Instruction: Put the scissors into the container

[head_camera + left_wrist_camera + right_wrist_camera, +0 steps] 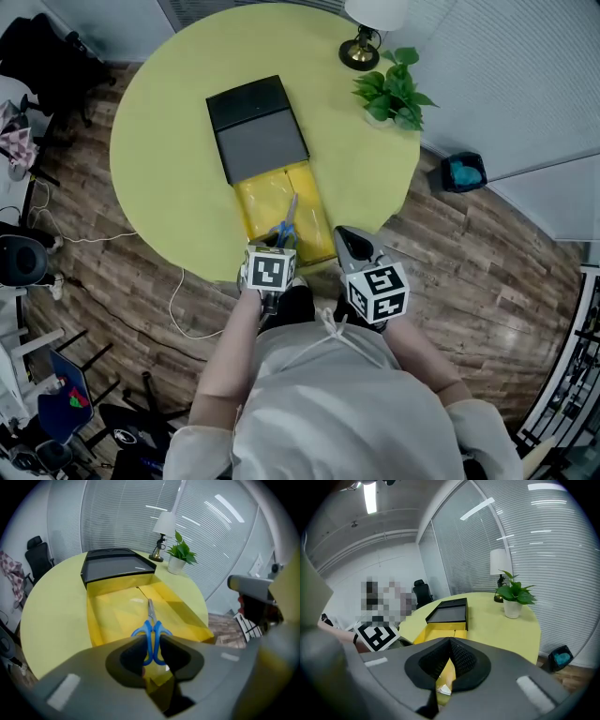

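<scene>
Two grippers. The left gripper (151, 644) pinches the blue handles of the one pair of scissors (150, 626), low over the single yellow container (262, 202). The right gripper (451, 641) is closed and empty. Farther along the worktop (169, 131) stand one plant (394, 94) and one lamp (366, 42).

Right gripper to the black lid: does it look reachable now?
Probably yes: the right gripper sits at the table edge beside the tray, and nothing stands between it and the lid.
</scene>
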A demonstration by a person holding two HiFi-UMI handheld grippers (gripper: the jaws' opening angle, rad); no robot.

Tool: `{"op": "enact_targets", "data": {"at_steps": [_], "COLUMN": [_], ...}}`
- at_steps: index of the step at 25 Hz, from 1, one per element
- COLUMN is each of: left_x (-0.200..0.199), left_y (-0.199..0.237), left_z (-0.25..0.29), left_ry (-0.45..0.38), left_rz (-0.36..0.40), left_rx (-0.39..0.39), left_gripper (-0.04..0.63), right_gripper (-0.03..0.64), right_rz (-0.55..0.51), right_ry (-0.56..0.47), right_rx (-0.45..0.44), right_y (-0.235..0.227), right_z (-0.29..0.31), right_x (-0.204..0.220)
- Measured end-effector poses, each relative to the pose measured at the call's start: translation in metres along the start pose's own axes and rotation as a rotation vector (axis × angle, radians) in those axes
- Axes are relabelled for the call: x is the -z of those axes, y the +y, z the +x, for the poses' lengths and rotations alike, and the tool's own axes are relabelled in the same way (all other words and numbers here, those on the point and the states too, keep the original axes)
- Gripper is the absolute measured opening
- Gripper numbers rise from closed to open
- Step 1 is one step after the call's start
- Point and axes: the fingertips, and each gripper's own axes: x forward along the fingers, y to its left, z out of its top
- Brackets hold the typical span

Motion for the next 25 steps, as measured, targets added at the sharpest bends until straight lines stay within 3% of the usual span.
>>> {"op": "enact_targets", "data": {"at_steps": [11,13,15,25], "left_x": [-0.007,-0.016,-0.028,-0.088], "left_y": [0.001,0.001,0.003,-0.002], "left_z": [-0.012,-0.024,-0.042,-0.160], "left_ry": [-0.101,-0.167,-0.256,-0.662], "left_rz": [-0.076,-0.088,-0.082,-0.024], "left_rx": [0.020,0.008,-0.022,-0.077], "left_gripper": [0.110,0.081,0.006,0.006], "right_gripper": [-0.002,-0.002,-0.002,-0.002], "right_rz": [-0.030,-0.037,-0.043,-0.108], "right_ry": [0.003,-0.001,-0.006,-0.078], "right_rx": [-0.021,-0.027,-0.034,-0.089], "right_y": [0.008,0.011,0.014,0.043], "right_z": [0.002,0.001,0.000,-0.007], "right_x": [-0.004,-0.006,-0.008,-0.039]}}
